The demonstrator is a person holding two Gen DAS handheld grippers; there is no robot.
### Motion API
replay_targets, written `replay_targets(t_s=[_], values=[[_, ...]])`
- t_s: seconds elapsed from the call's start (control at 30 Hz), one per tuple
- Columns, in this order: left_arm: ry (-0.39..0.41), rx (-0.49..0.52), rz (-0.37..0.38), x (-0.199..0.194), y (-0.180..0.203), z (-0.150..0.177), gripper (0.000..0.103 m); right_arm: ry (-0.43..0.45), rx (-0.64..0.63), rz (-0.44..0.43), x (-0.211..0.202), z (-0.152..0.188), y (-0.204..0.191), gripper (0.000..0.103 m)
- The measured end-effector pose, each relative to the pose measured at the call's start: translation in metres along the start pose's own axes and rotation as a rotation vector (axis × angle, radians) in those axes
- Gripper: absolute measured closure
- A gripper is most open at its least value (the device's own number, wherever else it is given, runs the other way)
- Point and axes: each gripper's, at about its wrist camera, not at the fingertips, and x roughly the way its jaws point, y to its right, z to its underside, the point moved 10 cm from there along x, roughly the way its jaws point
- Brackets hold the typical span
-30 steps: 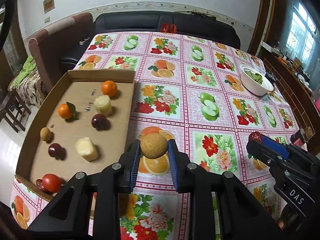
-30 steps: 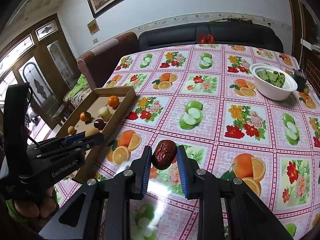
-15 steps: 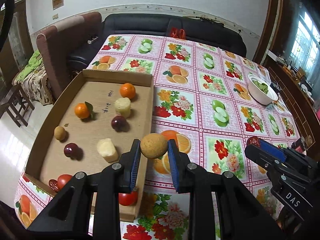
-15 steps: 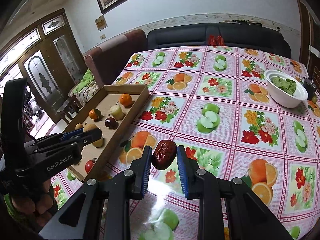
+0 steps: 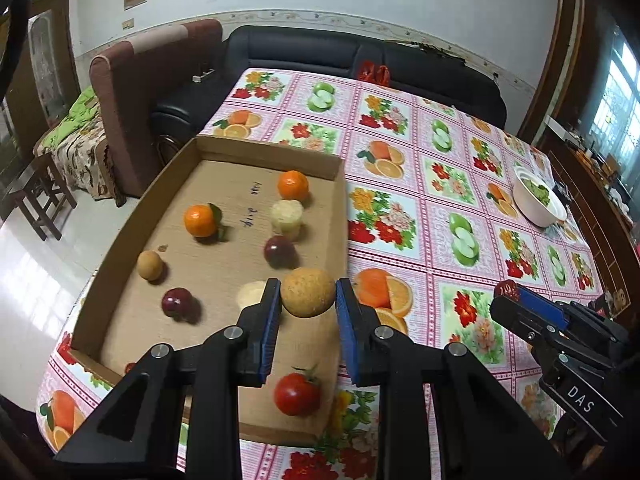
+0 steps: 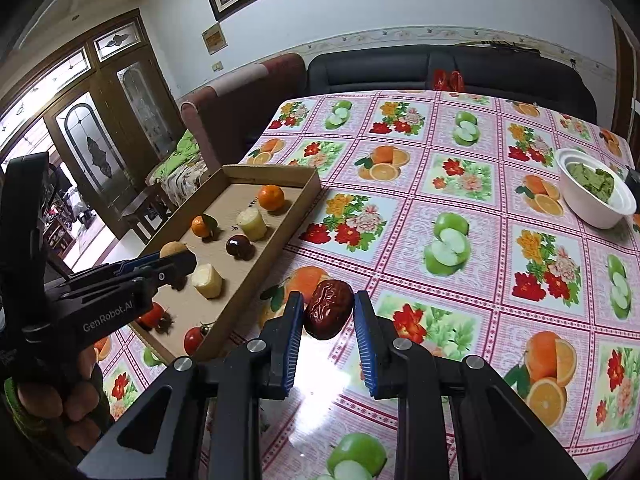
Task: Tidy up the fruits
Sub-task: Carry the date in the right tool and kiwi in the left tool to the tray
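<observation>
The left gripper [image 5: 307, 295] jaws squeeze a round brown fruit [image 5: 307, 292] over the box [image 5: 342, 216]. The right gripper [image 6: 327, 312] jaws squeeze a red date [image 6: 329, 309].

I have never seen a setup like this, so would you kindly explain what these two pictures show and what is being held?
There is no robot arm here. A person holds a pair of tongs in each hand, and each pair carries a wide-angle camera that looks forward along its two fingers. That gives one picture per hand.

In the left view, the left tongs are shut on a round tan fruit, held above the near end of a cardboard tray. The right view shows the right tongs shut on a wrinkled red date above the fruit-patterned tablecloth.

The tray already holds oranges, dark plums, pale yellowish chunks, another tan fruit and tomatoes. A white bowl of something green stands at the far right of the table.
</observation>
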Motion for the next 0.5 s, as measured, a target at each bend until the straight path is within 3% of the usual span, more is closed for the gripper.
replay_targets(t_s=[0.5], values=[[-0.010,-0.082,-0.062,0.004,-0.061,0.000,0.078,-0.015,-0.048,-0.052,0.022,-0.014,-0.034,0.077]])
